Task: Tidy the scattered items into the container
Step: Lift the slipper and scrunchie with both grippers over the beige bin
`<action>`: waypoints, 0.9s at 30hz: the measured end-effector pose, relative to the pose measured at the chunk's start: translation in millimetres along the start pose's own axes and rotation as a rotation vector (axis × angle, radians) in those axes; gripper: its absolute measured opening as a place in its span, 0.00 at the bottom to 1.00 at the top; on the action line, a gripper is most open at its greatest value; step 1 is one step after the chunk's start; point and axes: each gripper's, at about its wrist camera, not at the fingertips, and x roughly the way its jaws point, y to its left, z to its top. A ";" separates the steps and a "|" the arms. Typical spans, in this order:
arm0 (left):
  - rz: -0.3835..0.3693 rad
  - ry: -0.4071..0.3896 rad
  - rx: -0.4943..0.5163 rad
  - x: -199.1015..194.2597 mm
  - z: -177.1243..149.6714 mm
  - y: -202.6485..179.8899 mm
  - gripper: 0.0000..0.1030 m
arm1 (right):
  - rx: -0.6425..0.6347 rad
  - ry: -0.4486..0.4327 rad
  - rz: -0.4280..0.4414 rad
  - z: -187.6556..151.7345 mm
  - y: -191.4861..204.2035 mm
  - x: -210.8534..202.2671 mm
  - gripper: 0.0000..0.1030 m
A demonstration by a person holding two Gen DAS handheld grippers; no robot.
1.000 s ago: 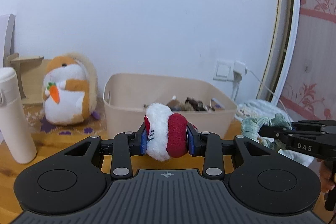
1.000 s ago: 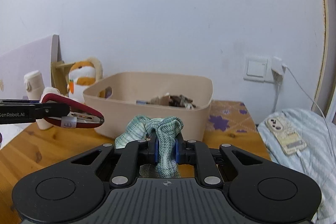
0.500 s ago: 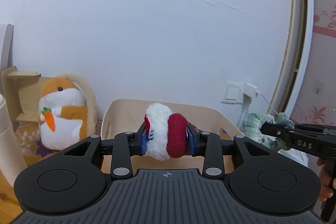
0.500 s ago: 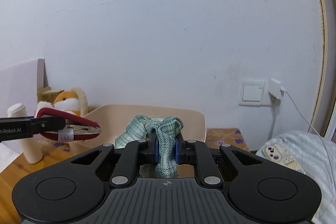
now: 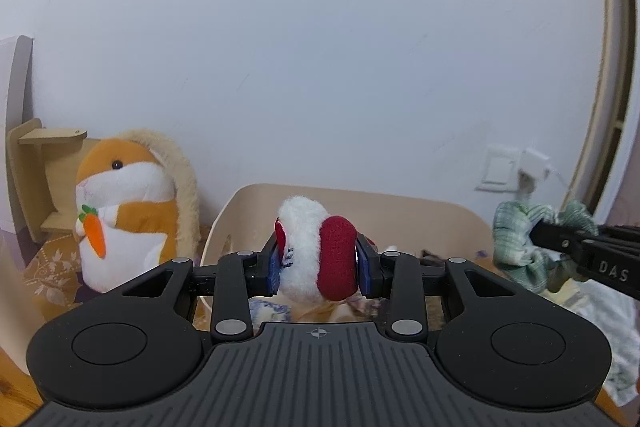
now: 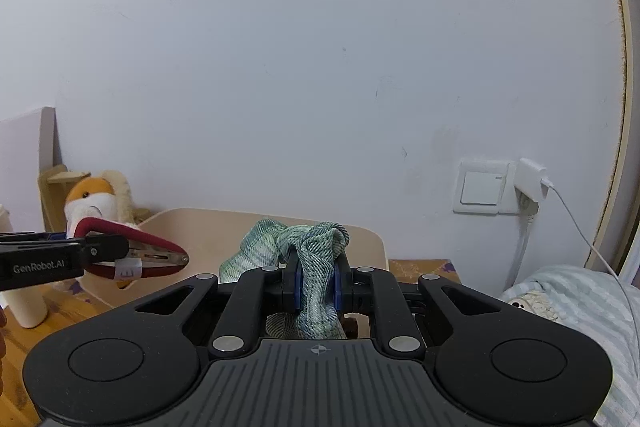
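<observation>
My left gripper (image 5: 316,263) is shut on a red hair clip with white fluff (image 5: 304,247), held over the near rim of the beige container (image 5: 420,205). In the right wrist view the same red clip (image 6: 152,257) sticks out sideways from the left gripper (image 6: 106,251). My right gripper (image 6: 316,287) is shut on a green plaid scrunchie (image 6: 316,251), also above the container (image 6: 192,231). From the left wrist view, the right gripper (image 5: 540,233) comes in from the right with the scrunchie (image 5: 516,247) bunched at its tip. Several small items lie inside the container, mostly hidden.
A plush hamster with a carrot (image 5: 124,207) sits left of the container, before a small wooden stand (image 5: 36,167). A white bottle (image 6: 24,303) stands on the wooden table (image 6: 24,343). A wall switch and charger (image 6: 528,177) and striped bedding (image 6: 580,299) are at right.
Both grippers have moved forward with their items, from in front of the container to over it. The container now sits closer and lower in both views. Neither grip has changed.
</observation>
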 end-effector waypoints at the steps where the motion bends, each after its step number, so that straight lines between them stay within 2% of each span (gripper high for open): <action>1: 0.010 0.008 -0.001 4.8 -1.0 0.3 0.35 | -0.002 0.006 -0.003 -0.5 0.4 4.2 0.12; 11: 0.072 0.070 0.011 37.8 -11.8 -0.5 0.35 | 0.022 0.073 -0.021 -12.9 -0.4 37.5 0.12; 25: 0.100 0.108 0.051 55.8 -18.9 -9.2 0.36 | 0.001 0.112 -0.031 -21.0 7.4 54.3 0.12; 27: 0.101 0.116 0.057 56.6 -19.0 -10.4 0.39 | -0.002 0.118 -0.030 -22.3 8.3 55.5 0.13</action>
